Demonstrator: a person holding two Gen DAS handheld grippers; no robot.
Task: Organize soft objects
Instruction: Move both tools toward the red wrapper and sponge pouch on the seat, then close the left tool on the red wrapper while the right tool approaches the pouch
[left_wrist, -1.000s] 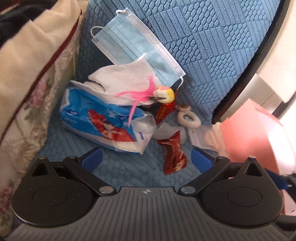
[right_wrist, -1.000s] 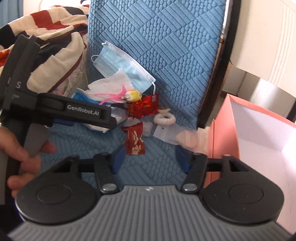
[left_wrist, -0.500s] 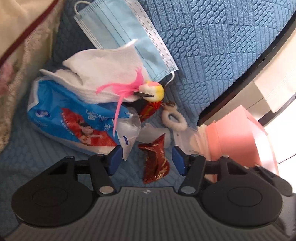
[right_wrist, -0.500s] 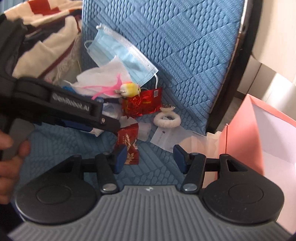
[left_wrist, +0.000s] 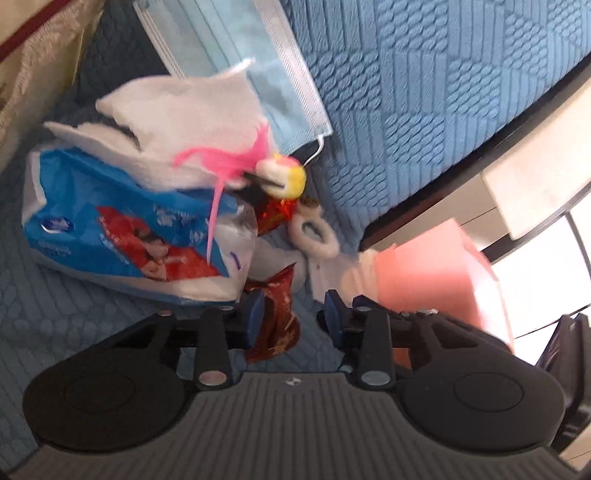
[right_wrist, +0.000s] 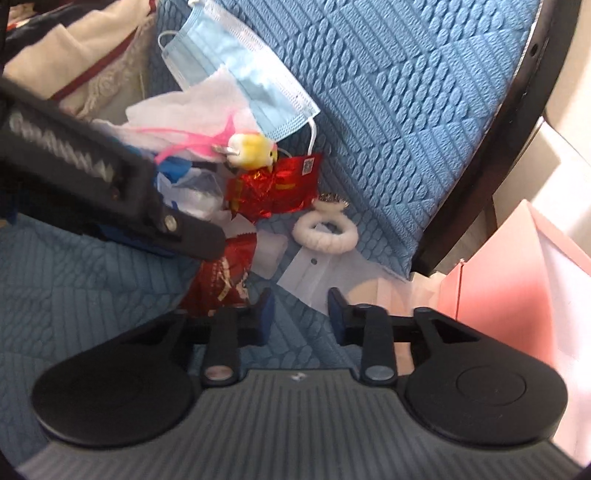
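A dark red snack packet (left_wrist: 275, 325) lies on the blue quilted seat (left_wrist: 424, 92) between the fingers of my left gripper (left_wrist: 293, 314). Its jaws are closing; the right pad stands apart from the packet. Behind it are a blue tissue pack (left_wrist: 110, 229), a white cloth (left_wrist: 184, 122), a yellow plush toy (left_wrist: 284, 175) with pink feathers, a blue face mask (left_wrist: 240, 62) and a white fuzzy ring (left_wrist: 314, 236). My right gripper (right_wrist: 301, 314) is closing over bare seat, just short of a white card (right_wrist: 314, 273). The left gripper's finger (right_wrist: 184, 236) crosses this view above the packet (right_wrist: 225, 277).
A cream floral cushion (left_wrist: 37, 74) borders the pile on the left. The seat's dark frame (right_wrist: 480, 147) runs along the right edge, and a pink box (right_wrist: 517, 277) stands open beyond it. A shiny red wrapper (right_wrist: 273, 188) lies under the toy.
Both grippers have come lower and nearer to the pile, and both pairs of jaws have narrowed. The left fingers now straddle the dark red packet.
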